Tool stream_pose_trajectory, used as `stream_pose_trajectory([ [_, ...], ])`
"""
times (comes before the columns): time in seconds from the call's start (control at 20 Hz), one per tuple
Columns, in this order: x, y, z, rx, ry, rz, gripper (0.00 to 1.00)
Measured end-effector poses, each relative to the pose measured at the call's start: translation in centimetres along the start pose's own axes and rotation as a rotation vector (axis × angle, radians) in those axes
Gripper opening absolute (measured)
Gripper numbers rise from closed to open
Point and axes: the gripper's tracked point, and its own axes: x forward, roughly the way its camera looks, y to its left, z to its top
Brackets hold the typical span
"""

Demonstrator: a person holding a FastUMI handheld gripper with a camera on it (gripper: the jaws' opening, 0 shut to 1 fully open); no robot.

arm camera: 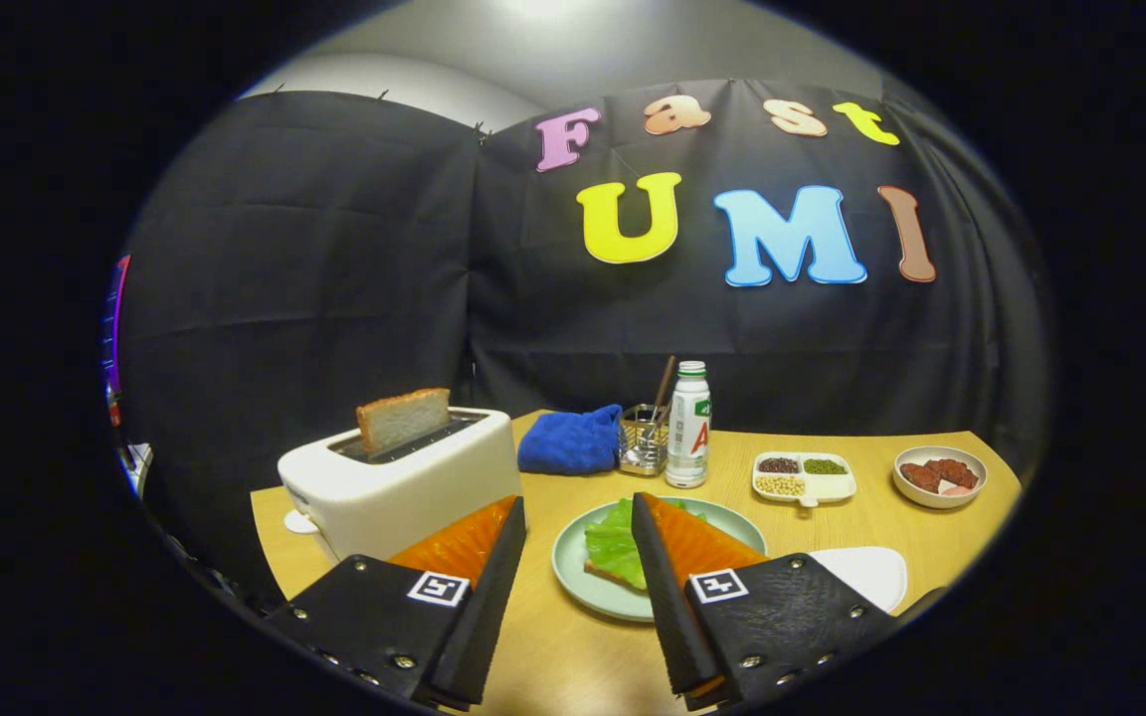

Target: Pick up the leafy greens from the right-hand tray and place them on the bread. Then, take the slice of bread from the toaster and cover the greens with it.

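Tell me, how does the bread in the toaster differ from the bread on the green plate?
The toaster slice stands upright in the toaster slot, bare; the plate slice lies flat on the green plate, mostly hidden under leafy greens. The toaster slice sits beyond the open gripper's left finger; the plate slice lies between the fingers, against the right one. Both look like light, crusted bread.

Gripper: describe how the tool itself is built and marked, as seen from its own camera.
The gripper has two long wedge-shaped fingers that taper to their tips. Each finger is mounted on a flat, dark, textured plate fastened with round metal rivets or screws along its edges. Each plate carries a small square black-and-white fiducial marker near the finger's base. No cables are visible, and no hand or sleeve can be seen.
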Motion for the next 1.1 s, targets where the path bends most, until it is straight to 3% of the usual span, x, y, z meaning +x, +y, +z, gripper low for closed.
stream_pose_trajectory([
  [0.15, 0.1, 2.9, 1.1, 0.035, -0.016, 0.005, 0.66],
  [0.5, 0.8, 11.4, 3.2, 0.051, -0.031, 0.100, 0.66],
  [0.8, 2.9, 14.2, 4.3, 0.076, -0.030, 0.067, 0.66],
  [1.1, 6.9, 15.9, 3.2, 0.024, 0.025, 0.004, 0.66],
])
